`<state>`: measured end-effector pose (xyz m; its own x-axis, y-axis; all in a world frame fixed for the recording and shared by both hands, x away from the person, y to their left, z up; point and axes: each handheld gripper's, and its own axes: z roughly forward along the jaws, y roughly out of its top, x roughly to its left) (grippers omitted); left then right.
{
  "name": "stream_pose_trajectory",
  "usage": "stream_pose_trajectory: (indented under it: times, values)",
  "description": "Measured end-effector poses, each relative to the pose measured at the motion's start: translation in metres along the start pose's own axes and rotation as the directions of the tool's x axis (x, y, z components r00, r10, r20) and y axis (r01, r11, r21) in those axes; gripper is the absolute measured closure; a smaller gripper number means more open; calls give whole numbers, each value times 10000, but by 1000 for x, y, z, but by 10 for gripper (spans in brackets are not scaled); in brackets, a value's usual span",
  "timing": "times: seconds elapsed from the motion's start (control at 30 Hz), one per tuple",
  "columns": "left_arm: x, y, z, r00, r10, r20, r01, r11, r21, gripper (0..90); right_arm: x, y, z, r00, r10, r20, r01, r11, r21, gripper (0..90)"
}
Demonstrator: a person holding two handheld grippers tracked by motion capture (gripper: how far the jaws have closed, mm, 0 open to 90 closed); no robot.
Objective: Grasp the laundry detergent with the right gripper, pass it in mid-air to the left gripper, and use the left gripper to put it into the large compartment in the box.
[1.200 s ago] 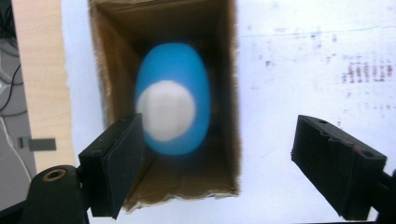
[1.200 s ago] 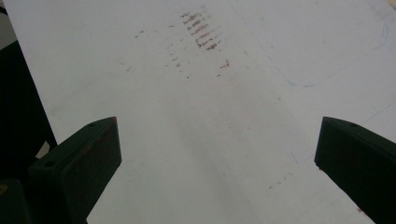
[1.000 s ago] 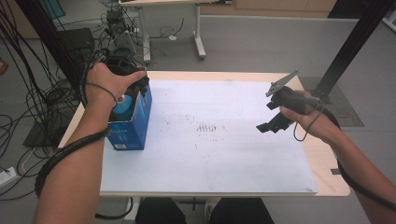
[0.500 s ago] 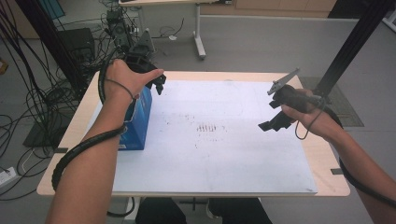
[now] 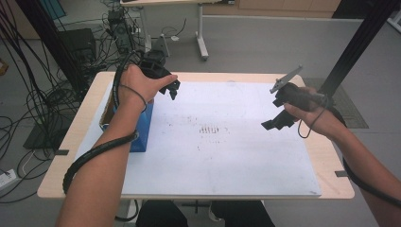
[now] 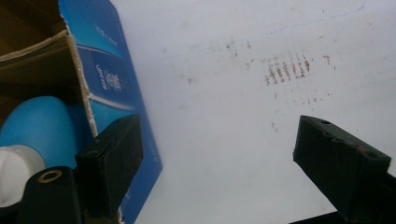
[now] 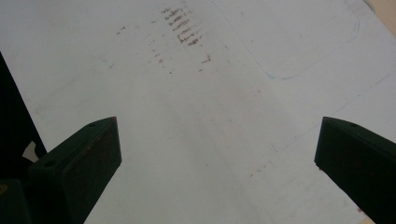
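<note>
An open blue cardboard box (image 5: 142, 128) stands at the left of the table. In the left gripper view the box (image 6: 109, 79) holds a blue bottle (image 6: 39, 126) with a white cap (image 6: 14, 170). My left gripper (image 5: 172, 90) hovers above the box's far right corner. Its jaws are open (image 6: 224, 163) with nothing between them, only white sheet below. My right gripper (image 5: 273, 124) hangs over the right side of the sheet. It stands wide open (image 7: 217, 158) and holds nothing.
A white sheet (image 5: 227, 161) covers most of the wooden table (image 5: 85, 118), with a patch of brown marks (image 5: 213, 130) near its middle. Cables and equipment (image 5: 113, 28) lie on the floor beyond the far left corner. A black post (image 5: 354, 42) rises at the far right.
My left hand has moved from over the box's top toward the right and slightly farther back, with its gripper now off the box's corner. The right hand has stayed put.
</note>
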<state>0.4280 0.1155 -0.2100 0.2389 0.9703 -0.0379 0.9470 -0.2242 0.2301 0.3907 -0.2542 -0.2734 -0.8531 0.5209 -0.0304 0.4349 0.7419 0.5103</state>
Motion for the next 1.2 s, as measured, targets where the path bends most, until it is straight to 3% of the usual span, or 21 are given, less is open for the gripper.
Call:
stream_pose_trajectory:
  times: [0.77,1.2]
  values:
    - [-11,4,5,9998,207,57,-208,9997,88,163,-3,-4,0,10000,58,53,-58,9999,-118,6]
    - [-8,3,5,9999,154,54,-154,9998,89,163,-3,-5,0,10000,54,50,-54,9999,-110,5]
